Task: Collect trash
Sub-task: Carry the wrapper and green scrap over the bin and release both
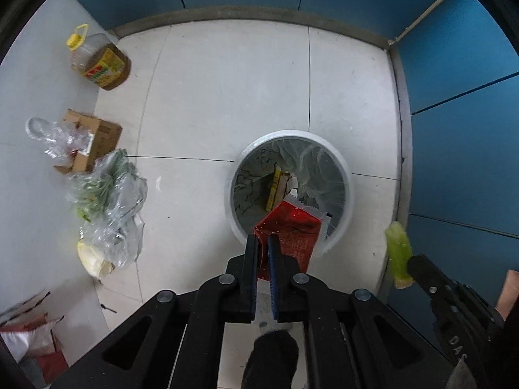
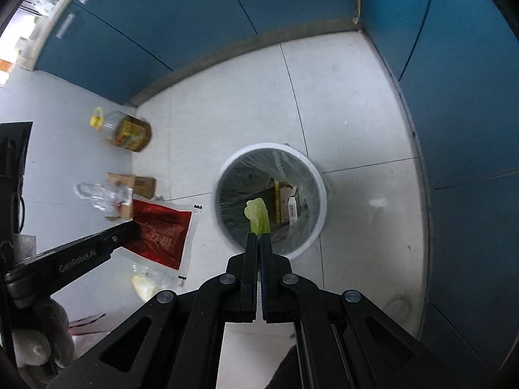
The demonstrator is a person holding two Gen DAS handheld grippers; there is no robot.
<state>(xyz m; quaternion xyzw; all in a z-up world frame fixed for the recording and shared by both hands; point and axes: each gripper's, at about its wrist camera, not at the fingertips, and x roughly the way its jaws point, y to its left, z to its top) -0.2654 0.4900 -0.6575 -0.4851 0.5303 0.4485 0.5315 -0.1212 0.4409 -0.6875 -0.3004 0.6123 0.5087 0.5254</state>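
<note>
The left gripper (image 1: 262, 238) is clamped on a red foil packet (image 1: 292, 230), which hangs over the near rim of the white trash bin (image 1: 345, 168). The right gripper (image 2: 259, 235) is pinched tight on a green lettuce leaf (image 2: 258, 215), which its own view shows above the bin's mouth. The likeliest mishap is a miss on release. The packet is wide, light and flat, and it sits over the rim, not the centre, so it could catch on the edge or slide down outside onto the floor. The leaf is limp and possibly damp, so it may cling to a pad instead of dropping. With both grippers crowding one opening, they could also knock each other or tip the light bin. The bin is lined with a clear bag and already holds a yellow box (image 2: 277, 202) and other cartons. It stands on a floor of pale tiles (image 1: 227, 90). To the left, well apart from it, lie crumpled clear plastic bags with greens (image 1: 107, 188), a torn cardboard box (image 1: 97, 136) and, farther off, a cooking oil bottle (image 1: 100, 61) with a yellow cap. Blue cabinet doors (image 1: 454, 129) close the corner beyond and to the right.
</note>
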